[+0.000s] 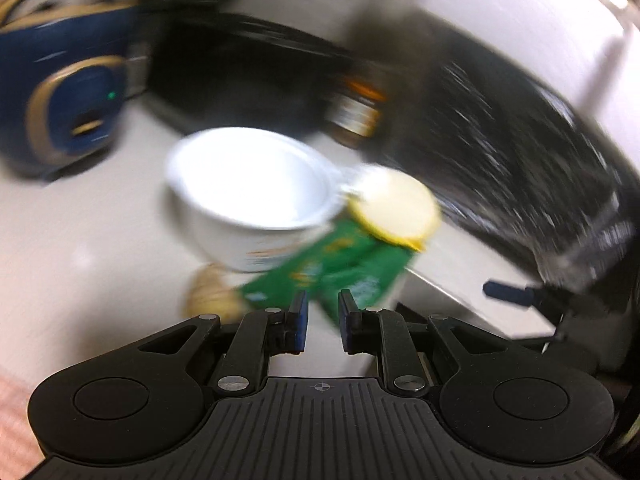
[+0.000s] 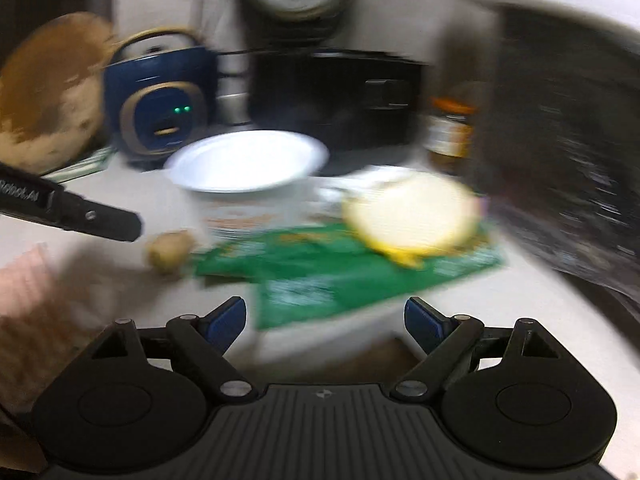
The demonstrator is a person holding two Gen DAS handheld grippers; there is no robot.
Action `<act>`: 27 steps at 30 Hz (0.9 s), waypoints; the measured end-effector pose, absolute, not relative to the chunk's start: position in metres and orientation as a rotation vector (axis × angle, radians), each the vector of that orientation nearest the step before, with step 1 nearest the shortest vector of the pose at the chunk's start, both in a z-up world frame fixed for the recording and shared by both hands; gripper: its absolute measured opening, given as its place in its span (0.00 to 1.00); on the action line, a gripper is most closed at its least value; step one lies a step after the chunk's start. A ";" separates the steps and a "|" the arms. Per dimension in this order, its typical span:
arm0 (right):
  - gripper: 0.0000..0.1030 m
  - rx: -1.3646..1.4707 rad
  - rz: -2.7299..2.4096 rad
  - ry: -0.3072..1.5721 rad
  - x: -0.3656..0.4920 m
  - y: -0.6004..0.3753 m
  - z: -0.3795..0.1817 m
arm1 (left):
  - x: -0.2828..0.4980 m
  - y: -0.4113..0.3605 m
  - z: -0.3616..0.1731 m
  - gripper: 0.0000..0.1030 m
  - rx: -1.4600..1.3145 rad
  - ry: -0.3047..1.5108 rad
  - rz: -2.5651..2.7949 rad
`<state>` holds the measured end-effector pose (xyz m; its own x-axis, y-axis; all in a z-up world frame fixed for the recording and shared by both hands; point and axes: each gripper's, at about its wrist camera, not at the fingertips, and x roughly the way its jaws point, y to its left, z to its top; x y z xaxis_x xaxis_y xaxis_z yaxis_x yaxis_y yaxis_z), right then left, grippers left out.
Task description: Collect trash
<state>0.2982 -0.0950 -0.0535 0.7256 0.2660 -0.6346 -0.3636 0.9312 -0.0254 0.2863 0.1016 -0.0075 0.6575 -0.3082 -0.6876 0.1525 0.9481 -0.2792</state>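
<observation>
The frames are motion-blurred. A green wrapper (image 1: 340, 272) (image 2: 332, 276) lies flat on the pale counter, with a round pale-yellow lid (image 1: 396, 204) (image 2: 412, 212) on its far right part. Behind it stands a white paper bowl (image 1: 248, 184) (image 2: 244, 160). A small tan lump (image 1: 208, 296) (image 2: 168, 250) sits left of the wrapper. My left gripper (image 1: 323, 320) hovers at the wrapper's near corner, its jaws a narrow gap apart with nothing pinched. My right gripper (image 2: 325, 320) stands wide open just short of the wrapper's near edge.
A blue rice cooker (image 1: 68, 96) (image 2: 160, 100), a black appliance (image 1: 240, 72) (image 2: 332, 96) and an orange-lidded jar (image 1: 360, 112) (image 2: 450, 132) line the back. A black bag (image 1: 520, 140) (image 2: 560, 160) fills the right. A round wooden board (image 2: 48, 92) leans at the left.
</observation>
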 end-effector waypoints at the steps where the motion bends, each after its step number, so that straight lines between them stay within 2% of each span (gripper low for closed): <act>1: 0.85 -0.124 0.313 0.684 0.299 -0.109 -0.053 | 0.293 0.088 -0.009 0.18 -0.171 0.824 -0.301; 13: 0.85 0.063 -0.008 0.709 0.264 -0.240 -0.054 | 0.342 -0.015 -0.020 0.18 0.169 0.805 -0.482; 18: 0.85 0.106 -0.068 0.737 0.255 -0.259 -0.064 | 0.365 -0.027 -0.042 0.18 0.284 0.825 -0.488; 27: 0.85 0.135 -0.104 0.731 0.244 -0.270 -0.064 | 0.401 -0.038 -0.064 0.19 0.290 0.879 -0.508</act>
